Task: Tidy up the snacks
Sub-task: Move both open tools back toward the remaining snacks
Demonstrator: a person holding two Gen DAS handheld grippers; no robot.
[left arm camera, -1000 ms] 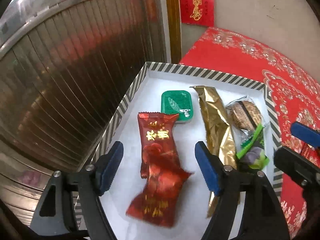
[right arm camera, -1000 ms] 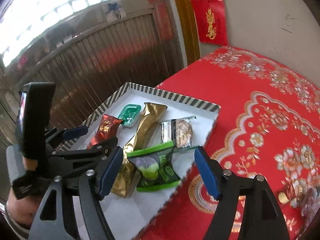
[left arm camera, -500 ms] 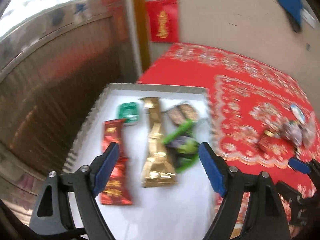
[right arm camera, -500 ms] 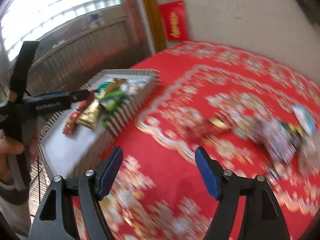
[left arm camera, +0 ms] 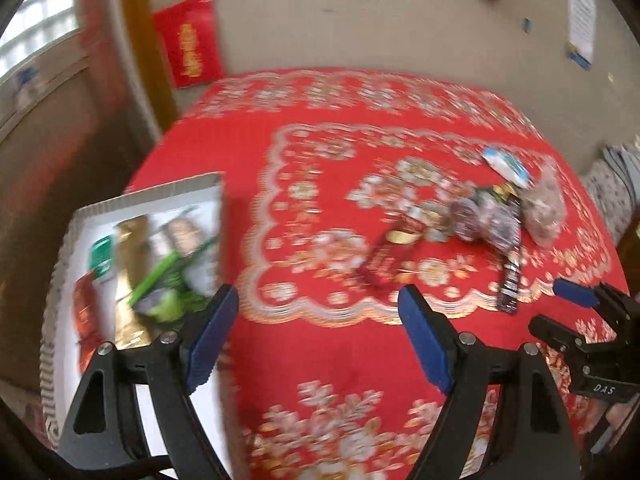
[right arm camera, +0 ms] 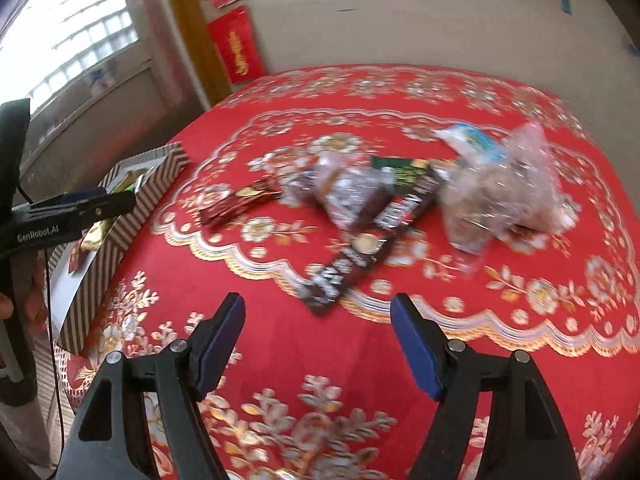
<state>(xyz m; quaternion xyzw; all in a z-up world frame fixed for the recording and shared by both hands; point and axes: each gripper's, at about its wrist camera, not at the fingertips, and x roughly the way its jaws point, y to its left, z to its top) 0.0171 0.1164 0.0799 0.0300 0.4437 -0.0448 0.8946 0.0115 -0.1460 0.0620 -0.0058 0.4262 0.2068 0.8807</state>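
A striped-rim white tray point(left arm camera: 132, 199) sits at the table's left edge, holding a red packet point(left arm camera: 86, 312), a gold packet point(left arm camera: 128, 280), a green packet point(left arm camera: 168, 292) and others; it shows too in the right wrist view point(right arm camera: 120, 236). A loose pile of snacks lies on the red cloth: a dark chocolate bar point(right arm camera: 368, 240), a red-gold packet point(right arm camera: 236, 204), a clear bag point(right arm camera: 500, 188), also seen in the left wrist view point(left arm camera: 492, 220). My left gripper point(left arm camera: 318, 336) is open and empty right of the tray. My right gripper point(right arm camera: 318, 336) is open and empty just before the chocolate bar.
A red patterned tablecloth point(right arm camera: 360, 360) covers the table. A beige wall point(left arm camera: 360, 20) with red paper hangings point(left arm camera: 190, 42) stands behind. A metal shutter and window are at the left point(right arm camera: 72, 64). The left gripper's body shows in the right wrist view point(right arm camera: 68, 216).
Both grippers have swung right, away from the tray toward the loose snack pile. The left gripper has left the red packet lying in the tray. Both stay open.
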